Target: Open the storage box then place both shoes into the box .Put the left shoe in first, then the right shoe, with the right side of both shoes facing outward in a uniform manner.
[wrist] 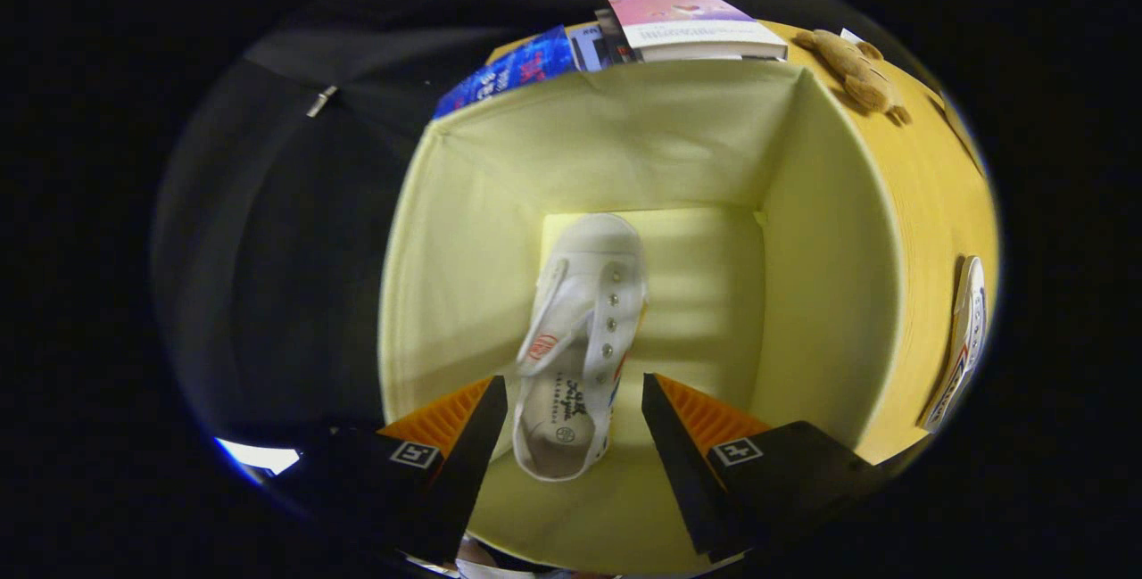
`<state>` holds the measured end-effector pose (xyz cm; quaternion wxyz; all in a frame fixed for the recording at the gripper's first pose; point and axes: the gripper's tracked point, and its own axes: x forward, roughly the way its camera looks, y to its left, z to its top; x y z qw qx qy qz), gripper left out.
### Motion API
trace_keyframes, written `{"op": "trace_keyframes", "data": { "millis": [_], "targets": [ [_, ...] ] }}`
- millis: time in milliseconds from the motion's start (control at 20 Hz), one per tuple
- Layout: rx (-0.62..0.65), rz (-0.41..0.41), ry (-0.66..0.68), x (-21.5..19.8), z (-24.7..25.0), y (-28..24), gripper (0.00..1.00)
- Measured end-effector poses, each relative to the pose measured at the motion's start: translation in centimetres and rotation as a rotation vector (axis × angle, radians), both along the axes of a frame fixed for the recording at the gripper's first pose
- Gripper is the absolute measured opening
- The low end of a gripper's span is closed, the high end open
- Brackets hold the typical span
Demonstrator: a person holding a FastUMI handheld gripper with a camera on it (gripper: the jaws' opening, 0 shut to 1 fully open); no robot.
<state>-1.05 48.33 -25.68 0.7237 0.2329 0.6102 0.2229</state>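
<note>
I look down into the open yellow storage box (678,142). A white canvas shoe (584,329) lies on the box floor, toe pointing away, heel toward me, leaning on the left inner wall. My gripper (574,393) hovers above the heel with its fingers apart; the shoe's heel shows between them, lower down, and neither finger touches it. A second white shoe (965,343) lies outside the box on the yellow table, to the right of the box's right wall.
Beyond the box's far wall lie several books (691,26) and a blue packet (508,70). A brown plush toy (852,69) lies on the yellow table (928,195) at the far right. Black cloth hangs to the left of the box.
</note>
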Motion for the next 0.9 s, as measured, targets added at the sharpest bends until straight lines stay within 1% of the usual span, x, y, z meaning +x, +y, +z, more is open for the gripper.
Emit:
{"op": "trace_keyframes", "data": {
  "millis": [50, 150, 200, 350, 450, 550, 700, 800, 900],
  "targets": [
    [0.038, -0.003, -0.022, -0.1, 1.7, -0.9, 0.98],
    [0.091, -0.002, -0.096, 0.2, 4.7, -3.1, 0.99],
    [0.107, -0.005, -0.153, 0.6, 6.1, -4.6, 0.99],
    [0.091, -0.025, -0.344, 1.4, 8.3, -11.0, 0.99],
    [0.059, -0.058, -0.414, 0.9, 8.5, -15.9, 0.99],
    [0.004, -0.091, -0.435, 0.0, 7.1, -21.2, 0.99],
    [-0.174, -0.093, -0.457, -1.4, 2.6, -30.7, 0.99],
    [-0.288, -0.097, -0.432, -2.8, -0.9, -36.2, 0.99],
    [-0.372, -0.105, -0.384, -4.6, -4.3, -40.4, 0.98]
  ]
}}
